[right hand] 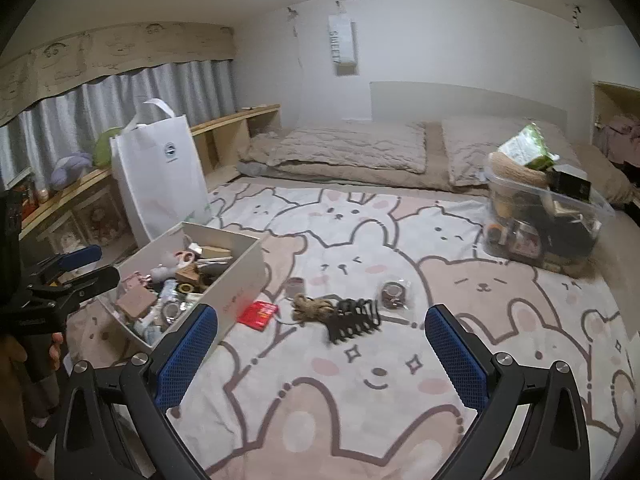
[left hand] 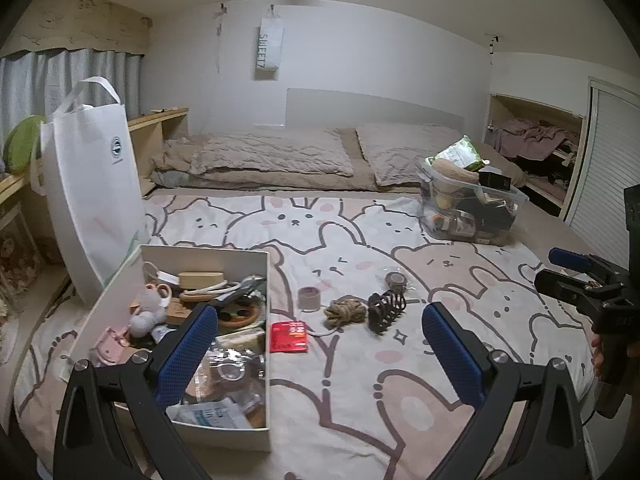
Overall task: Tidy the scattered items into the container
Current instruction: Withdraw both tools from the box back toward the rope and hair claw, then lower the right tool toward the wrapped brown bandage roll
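Both your left tongs (left hand: 320,336) and right tongs (right hand: 321,334) gape empty between picks, so bring the right down on the black hair claw (right hand: 354,319) lying on the bed beside the jute twine (right hand: 311,307), then carry it left to the white box (right hand: 240,280).

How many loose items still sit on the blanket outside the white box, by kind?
Tape rolls: 2, one pale and one dark in clear wrap
Twine bundle: 1
Black hair claw: 1
Red packet: 1
Total: 5

All lie beside the white box.
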{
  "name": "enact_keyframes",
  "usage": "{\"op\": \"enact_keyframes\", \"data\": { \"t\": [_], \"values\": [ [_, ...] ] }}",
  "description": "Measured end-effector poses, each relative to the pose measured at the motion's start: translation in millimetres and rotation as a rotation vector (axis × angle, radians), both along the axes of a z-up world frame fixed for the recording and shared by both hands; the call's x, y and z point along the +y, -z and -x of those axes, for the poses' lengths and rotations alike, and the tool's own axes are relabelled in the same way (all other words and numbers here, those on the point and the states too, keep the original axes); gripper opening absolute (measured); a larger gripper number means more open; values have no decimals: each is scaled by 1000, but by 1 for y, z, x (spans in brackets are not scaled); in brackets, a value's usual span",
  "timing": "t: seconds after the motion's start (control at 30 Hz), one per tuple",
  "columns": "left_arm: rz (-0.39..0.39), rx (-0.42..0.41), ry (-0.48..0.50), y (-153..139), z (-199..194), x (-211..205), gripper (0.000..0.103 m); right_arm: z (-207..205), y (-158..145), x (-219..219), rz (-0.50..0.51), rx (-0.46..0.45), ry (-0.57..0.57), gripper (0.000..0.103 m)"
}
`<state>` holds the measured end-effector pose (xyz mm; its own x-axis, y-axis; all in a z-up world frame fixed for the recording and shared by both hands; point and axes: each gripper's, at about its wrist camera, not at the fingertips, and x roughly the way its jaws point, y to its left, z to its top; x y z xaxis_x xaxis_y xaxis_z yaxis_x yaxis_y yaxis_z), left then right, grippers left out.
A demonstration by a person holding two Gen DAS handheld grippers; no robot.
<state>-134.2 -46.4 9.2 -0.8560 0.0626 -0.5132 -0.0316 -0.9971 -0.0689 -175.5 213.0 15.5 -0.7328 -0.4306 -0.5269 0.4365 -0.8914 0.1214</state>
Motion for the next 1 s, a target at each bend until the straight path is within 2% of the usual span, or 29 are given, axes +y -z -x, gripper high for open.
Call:
{"op": "enact_keyframes", "data": {
  "t": [0.47, 1.0],
  "values": [
    [-11, -54, 54, 29, 33, 33, 103, 19, 39, 34, -24, -58, 72, 103],
    [16, -144, 76, 85, 81, 70, 103, 48, 86, 50, -59, -123, 116, 103]
  ]
}}
